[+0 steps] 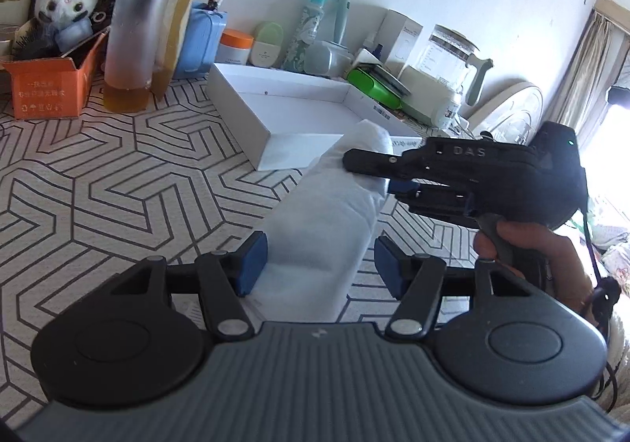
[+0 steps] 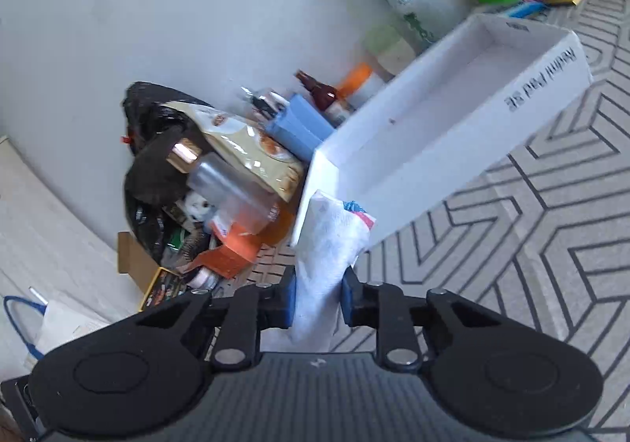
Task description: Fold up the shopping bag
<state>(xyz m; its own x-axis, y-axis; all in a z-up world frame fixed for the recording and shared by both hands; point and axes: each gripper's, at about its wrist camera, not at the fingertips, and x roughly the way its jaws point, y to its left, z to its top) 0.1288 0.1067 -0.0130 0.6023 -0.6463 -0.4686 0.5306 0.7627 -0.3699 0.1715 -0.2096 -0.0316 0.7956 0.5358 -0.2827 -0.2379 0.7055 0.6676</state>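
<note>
The shopping bag (image 1: 334, 213) is white and folded into a long narrow strip that lies on the patterned tablecloth (image 1: 118, 186). My left gripper (image 1: 319, 268) straddles its near end. The left pad sits against the fabric, and a gap shows beside the right pad. My right gripper (image 1: 374, 176) comes in from the right, held by a hand (image 1: 543, 253), and pinches the strip's far end. In the right wrist view the right gripper (image 2: 317, 300) has both blue pads pressed on the white bag (image 2: 330, 241), whose end sticks up with a red and blue print.
A shallow white box (image 1: 299, 107) stands just beyond the bag, seen also in the right wrist view as the white box (image 2: 453, 107). A tall frosted bottle (image 1: 134, 36), an orange carton (image 1: 51, 83), a glass kettle (image 1: 445, 64) and several toiletries line the wall.
</note>
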